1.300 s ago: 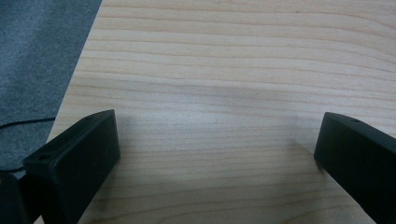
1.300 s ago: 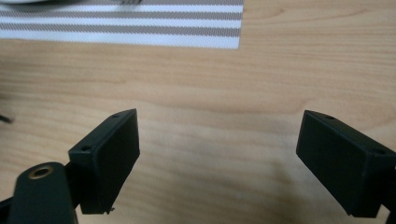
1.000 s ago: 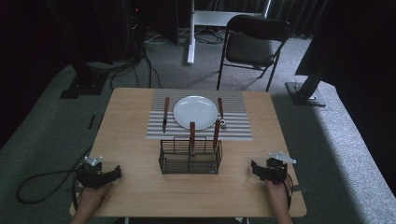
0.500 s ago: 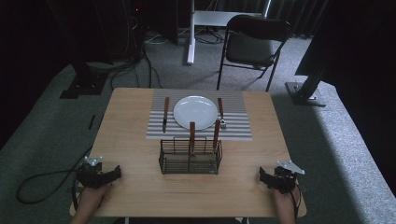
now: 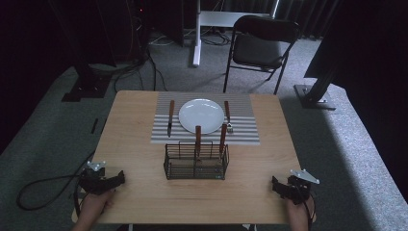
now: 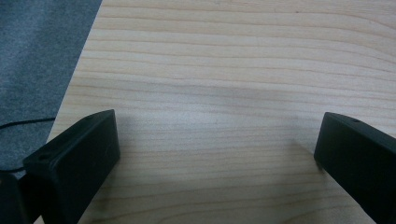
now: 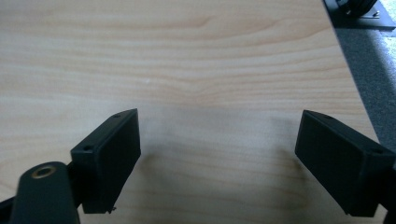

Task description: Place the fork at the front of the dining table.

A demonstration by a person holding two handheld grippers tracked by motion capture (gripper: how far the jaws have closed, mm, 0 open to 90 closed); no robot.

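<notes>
The left gripper [image 5: 118,179] rests at the desk's [image 5: 134,144] near left corner and the right gripper [image 5: 275,185] at its near right corner, each with jaws spread wide over bare wood, holding nothing. The wire basket [image 5: 196,162], with two wooden-handled utensils upright in it, stands between them, nearer the desk's middle, well apart from both.
</notes>
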